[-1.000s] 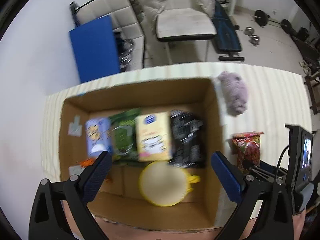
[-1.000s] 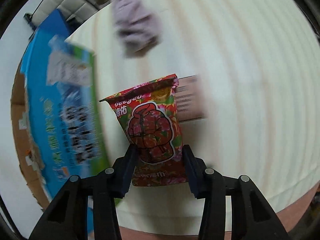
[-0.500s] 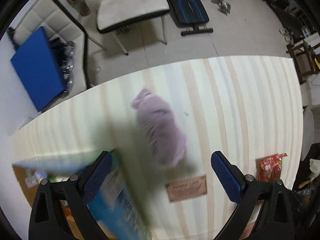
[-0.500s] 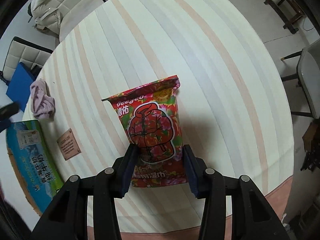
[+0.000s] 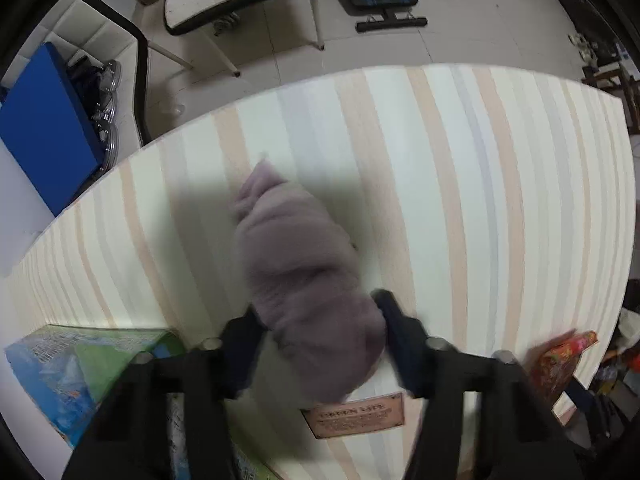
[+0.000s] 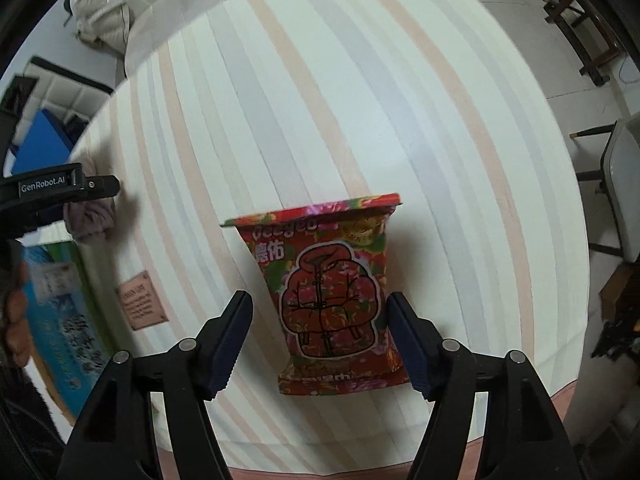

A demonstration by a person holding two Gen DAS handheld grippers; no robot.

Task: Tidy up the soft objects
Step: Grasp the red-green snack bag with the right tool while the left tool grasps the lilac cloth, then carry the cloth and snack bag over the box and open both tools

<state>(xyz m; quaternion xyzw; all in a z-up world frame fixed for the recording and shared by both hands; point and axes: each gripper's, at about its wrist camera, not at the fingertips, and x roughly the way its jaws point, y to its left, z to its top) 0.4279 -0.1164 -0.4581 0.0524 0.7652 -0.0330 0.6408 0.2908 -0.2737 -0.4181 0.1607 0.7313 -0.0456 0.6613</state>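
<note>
We bring our left tongs [image 5: 320, 334] down over a crumpled mauve cloth [image 5: 304, 280] lying on the striped surface [image 5: 500, 200], one finger on each side of its near end and pressing into the fabric. The frame is smeared by motion, so we cannot say for certain whether the tongs are fully clenched on it, but they look to be closing around the soft bundle. Taking it at the thick end seems sensible: a limp thing gathers best where it bunches.

Our right tongs [image 6: 318, 344] sit released, fingers spread to either side of a red flowered snack packet [image 6: 332, 300] that lies flat near the surface's front edge, neither pad [image 6: 406, 344] clearly touching it. The packet is printed with a padded-jacket drawing and Chinese characters; its Latin brand lettering is creased and we cannot read it surely.

Beside the cloth lies a small brown plaque [image 5: 356, 416] reading "GREEN LIFE". To the left stands a cardboard box [image 5: 80, 368] with a blue and green printed side, its writing too blurred to read; we judge it the likely home for both soft things. In the right wrist view the other tool's body [image 6: 44, 190] carries the label "GenRobot.AI".
</note>
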